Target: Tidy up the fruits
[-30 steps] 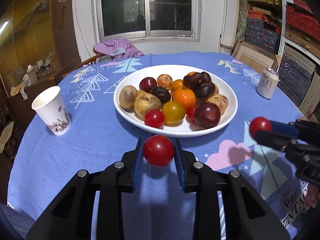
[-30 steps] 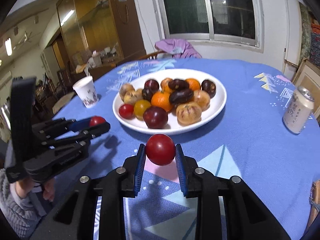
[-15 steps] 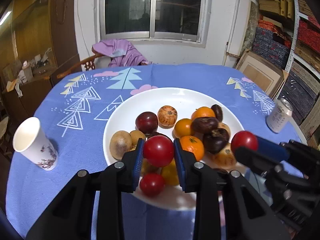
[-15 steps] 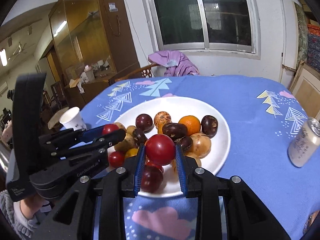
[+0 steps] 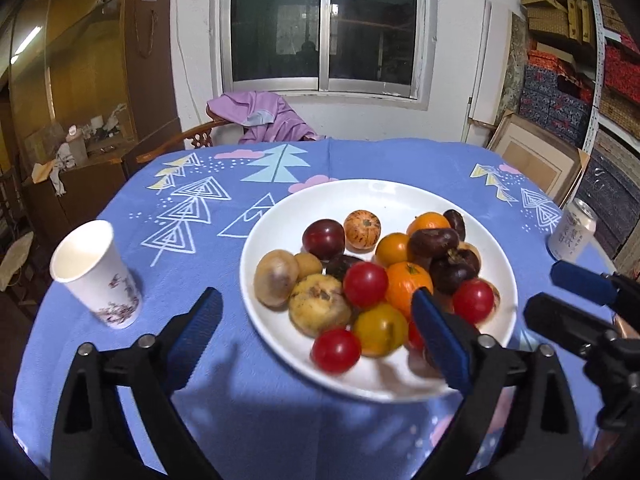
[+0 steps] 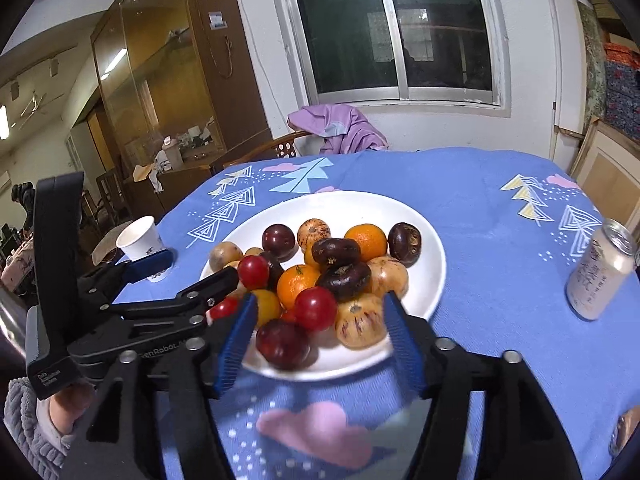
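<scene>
- Fingers of the left gripper (image 5: 316, 322) spread wide, nothing between them; blue pads frame the near left part of the white plate (image 5: 280, 344) at lower centre of the left wrist view.
- Right gripper (image 6: 320, 340) likewise wide apart and empty, its fingers either side of the plate's near rim at lower centre of the right wrist view.
- Fruit heap sits on the plate, on the blue-clothed surface (image 5: 240, 412). Red tomato (image 5: 365, 284) rests on top of the pile, centre frame; second red tomato (image 5: 473, 301) to its right, beside an orange (image 5: 409, 283).
- Tomatoes are round; no long axis or stem direction readable.
- Hidden: one red fruit is half covered by the left gripper's right finger (image 5: 436, 332); near rim of the plate is motion-blurred in the right wrist view.
- Paper cup (image 5: 96, 276) upright at left of frame, apart from the plate.
- Drink can (image 5: 573, 235) at right edge, slightly tilted by lens distortion.
- Chair with purple cloth (image 5: 260, 116) behind the surface, upper centre.
</scene>
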`<state>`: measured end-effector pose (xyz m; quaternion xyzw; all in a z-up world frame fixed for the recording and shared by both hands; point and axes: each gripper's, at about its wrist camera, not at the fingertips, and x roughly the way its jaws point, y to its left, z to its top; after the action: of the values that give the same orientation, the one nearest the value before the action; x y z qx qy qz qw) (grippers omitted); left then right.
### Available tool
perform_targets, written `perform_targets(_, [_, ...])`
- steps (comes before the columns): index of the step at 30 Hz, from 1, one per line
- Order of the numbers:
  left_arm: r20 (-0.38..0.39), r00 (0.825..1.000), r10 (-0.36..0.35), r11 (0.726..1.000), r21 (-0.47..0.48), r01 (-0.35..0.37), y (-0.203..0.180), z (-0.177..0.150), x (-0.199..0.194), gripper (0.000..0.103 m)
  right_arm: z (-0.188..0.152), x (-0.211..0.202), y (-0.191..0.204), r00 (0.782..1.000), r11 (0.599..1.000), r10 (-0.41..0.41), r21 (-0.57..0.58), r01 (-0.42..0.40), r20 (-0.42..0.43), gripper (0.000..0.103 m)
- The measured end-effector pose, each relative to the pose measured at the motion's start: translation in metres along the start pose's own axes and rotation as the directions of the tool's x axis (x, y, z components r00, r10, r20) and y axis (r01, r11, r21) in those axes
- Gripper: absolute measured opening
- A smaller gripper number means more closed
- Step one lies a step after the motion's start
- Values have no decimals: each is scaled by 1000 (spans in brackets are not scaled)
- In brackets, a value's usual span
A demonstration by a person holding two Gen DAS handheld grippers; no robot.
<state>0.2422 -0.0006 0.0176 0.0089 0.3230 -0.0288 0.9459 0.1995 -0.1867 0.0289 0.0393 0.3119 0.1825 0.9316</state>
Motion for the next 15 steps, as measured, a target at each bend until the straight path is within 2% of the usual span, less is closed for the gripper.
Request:
perform_targets(4, [18,1000,0,1000,17,0,-3,-19,-34,98,-24,-26,1,1000,1000,-23,9,23,10,88])
perform_targets(8, [46,999,-2,1000,17,2,-9,-43,-71,99,-50,-54,1,992,994,-107,17,106,60,100])
perform_targets(11, [51,999,14,999,34,-15,-20,-62,-91,99,-64,-72,1,987,991,-131,13,131,92,100])
perform_targets(15, [61,996,70,993,92,-75,-36,-81,-107,99,-77,-77,-3,991,995,-102,9,101,86,100])
